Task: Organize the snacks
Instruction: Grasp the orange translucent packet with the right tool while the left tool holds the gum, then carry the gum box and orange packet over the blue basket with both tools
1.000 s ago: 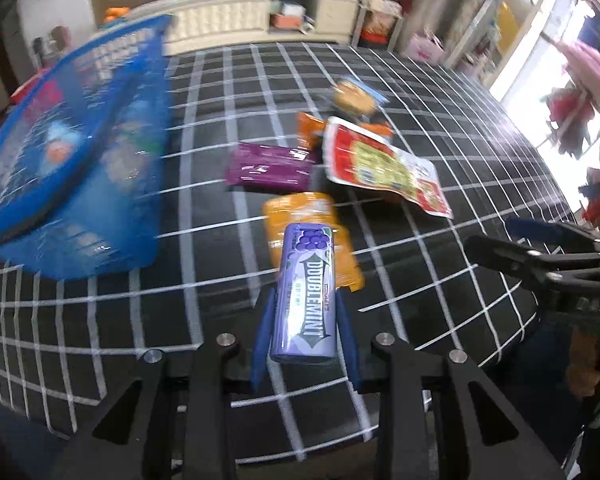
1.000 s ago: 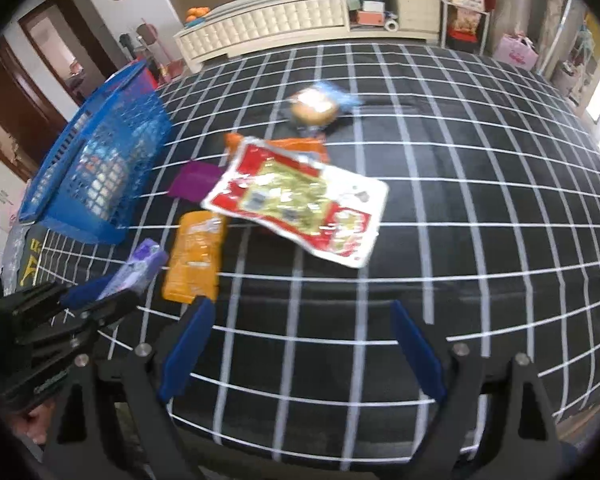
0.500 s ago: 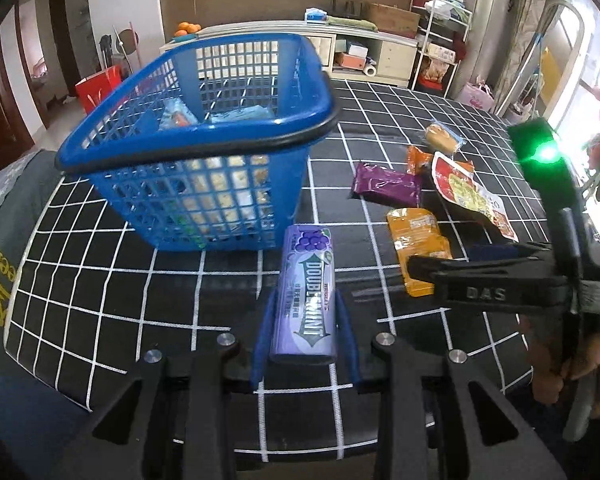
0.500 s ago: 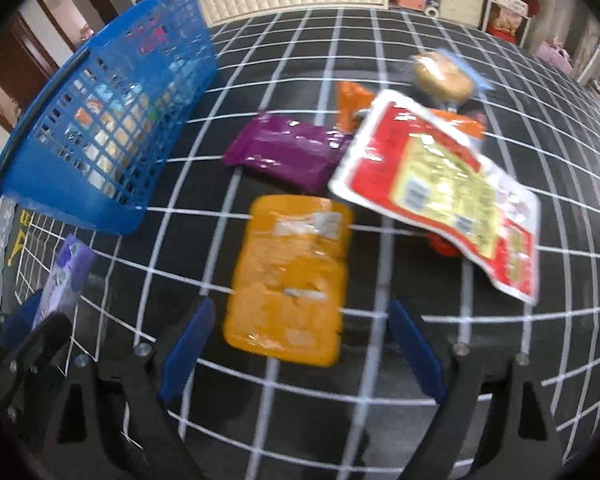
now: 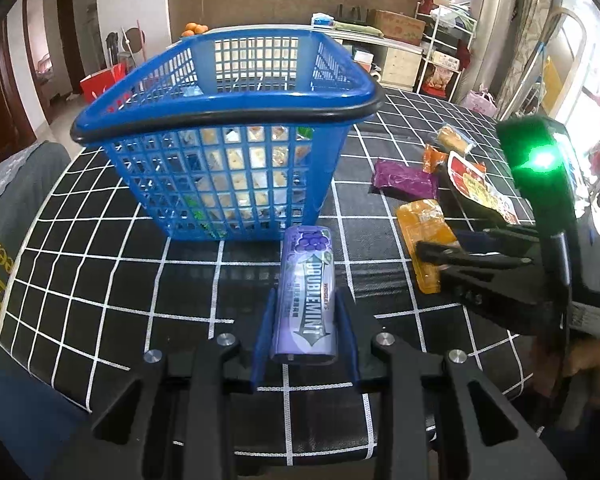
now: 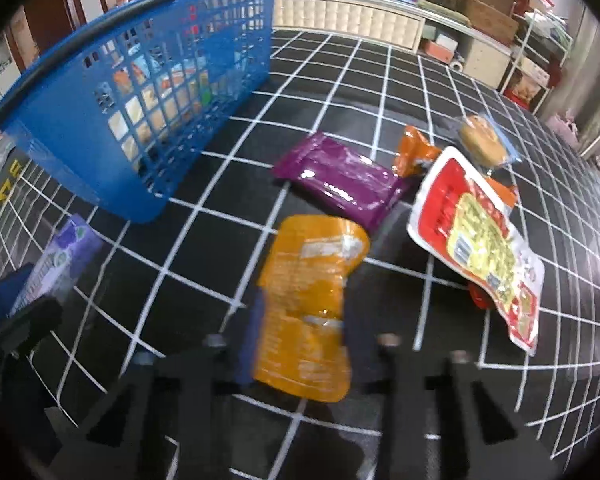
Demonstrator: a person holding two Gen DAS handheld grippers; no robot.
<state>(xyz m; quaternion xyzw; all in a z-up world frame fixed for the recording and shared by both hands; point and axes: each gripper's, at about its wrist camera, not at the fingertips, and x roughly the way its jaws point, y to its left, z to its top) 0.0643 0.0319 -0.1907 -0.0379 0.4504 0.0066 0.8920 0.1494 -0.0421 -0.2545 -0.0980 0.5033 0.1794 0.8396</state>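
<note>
Here the gum pack [image 5: 308,296], purple with a grape print, lies lengthwise between the blue pads of the left gripper [image 5: 305,322], whose jaws stand narrow and clamp the pack's sides; it is held above the checked cloth [image 5: 100,280], just in front of the basket [image 5: 228,96]. The blue mesh basket stands on the cloth with several snacks visible through its wall. To its right, the orange pouch [image 6: 308,304] lies between the pads of the right gripper [image 6: 300,344], whose jaws have just been closing; in the right wrist view the pads sit against the pouch's two long edges and the pouch looks pinched and buckled, its far end toward the purple bar [image 6: 340,180]. The purple bar lies flat beyond the pouch, between the basket and the red-and-yellow packet [image 6: 476,240], which overlaps a small orange wrapper [image 6: 414,152]. A wrapped bun [image 6: 484,142] lies farthest back, beside that packet's far end. In the left wrist view the right gripper's body shows a lit green lamp [image 5: 540,160], and a hand [image 5: 592,368] grips its handle at the right edge.
</note>
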